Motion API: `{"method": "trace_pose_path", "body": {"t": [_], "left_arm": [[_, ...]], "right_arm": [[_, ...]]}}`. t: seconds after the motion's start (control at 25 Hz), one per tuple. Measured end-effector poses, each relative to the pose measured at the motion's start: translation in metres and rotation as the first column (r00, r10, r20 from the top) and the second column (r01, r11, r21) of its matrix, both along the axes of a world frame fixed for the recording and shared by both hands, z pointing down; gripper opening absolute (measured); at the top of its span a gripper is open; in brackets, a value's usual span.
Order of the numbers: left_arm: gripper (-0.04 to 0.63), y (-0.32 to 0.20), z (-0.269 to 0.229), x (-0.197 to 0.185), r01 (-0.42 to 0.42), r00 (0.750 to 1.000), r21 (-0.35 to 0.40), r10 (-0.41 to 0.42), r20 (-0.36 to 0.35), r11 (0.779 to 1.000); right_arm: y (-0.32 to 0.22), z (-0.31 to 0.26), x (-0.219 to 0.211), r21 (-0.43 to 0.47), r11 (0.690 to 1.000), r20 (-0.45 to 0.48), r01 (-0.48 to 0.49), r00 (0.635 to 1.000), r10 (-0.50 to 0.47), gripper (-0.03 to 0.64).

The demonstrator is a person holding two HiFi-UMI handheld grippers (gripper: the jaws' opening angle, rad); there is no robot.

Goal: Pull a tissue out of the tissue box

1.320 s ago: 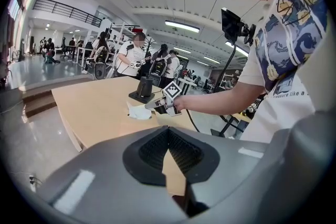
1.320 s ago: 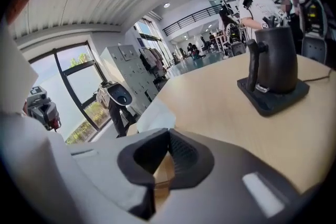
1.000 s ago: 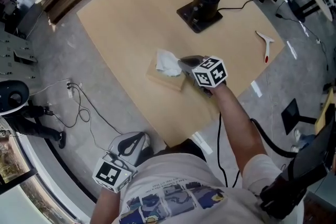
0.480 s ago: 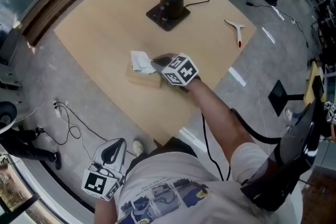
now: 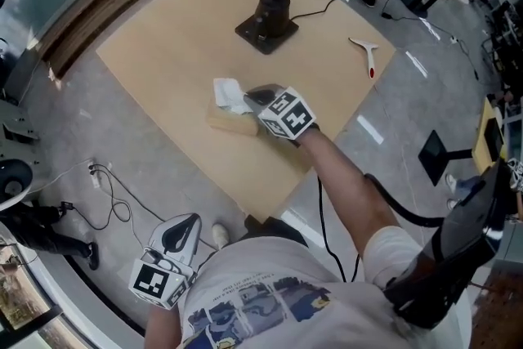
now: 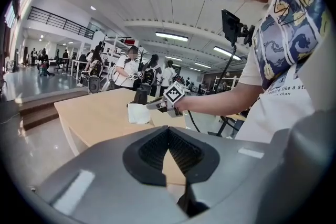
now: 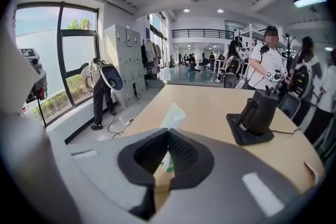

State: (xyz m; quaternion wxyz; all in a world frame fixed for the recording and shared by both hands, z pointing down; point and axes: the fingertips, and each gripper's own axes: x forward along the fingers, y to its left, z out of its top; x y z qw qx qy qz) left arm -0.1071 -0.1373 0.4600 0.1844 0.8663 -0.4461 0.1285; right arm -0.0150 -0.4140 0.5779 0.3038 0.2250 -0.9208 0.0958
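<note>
Pull looks mid-way. The right tongs (image 5: 248,96) are pinched on the thin white crumpled tissue (image 5: 225,91), which stands up over the low tan cardboard tissue box (image 5: 231,123) near the front of the pale wooden bench (image 5: 163,37). In the right gripper view the tissue (image 7: 173,114) sticks up past the tips and runs down between the jaws toward the box (image 7: 161,182). Its lower end seems still in the slot, though the exit point is hidden behind the tongs (image 7: 168,136). The left tongs (image 5: 181,226) hang low off the bench beside the person's body. They are narrow, tips about together with nothing between them in the left gripper view (image 6: 168,134), and well apart from the box. A black kettle on a square black base (image 5: 270,10) sits further back, clear of the action. Next move, as a judgement: keep the grip and draw up and away until the tail clears the slot. The box isn't held down, so a fast pull may drag or lift it.
</note>
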Motion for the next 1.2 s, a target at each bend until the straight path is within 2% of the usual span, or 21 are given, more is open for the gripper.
{"method": "trace_pose_path", "body": {"t": [0.52,0.88,1.2], "left_arm": [[0.002,0.021,-0.013,-0.04,-0.023,1.0,0.05,0.024,-0.012,0.999],[0.002,0.037,-0.019,-0.057,-0.062,0.998,0.082,0.064,-0.022,0.995],[0.002,0.056,-0.021,-0.066,-0.106,0.994,0.095,0.109,-0.031,0.99]], "right_arm": [[0.014,-0.043,-0.004,0.104,0.992,-0.014,-0.071,0.997,0.072,0.003],[0.036,-0.084,-0.003,0.172,0.976,0.014,-0.133,0.991,0.132,0.003],[0.077,-0.121,0.0,0.232,0.955,0.056,-0.184,0.983,0.175,0.003]]}}
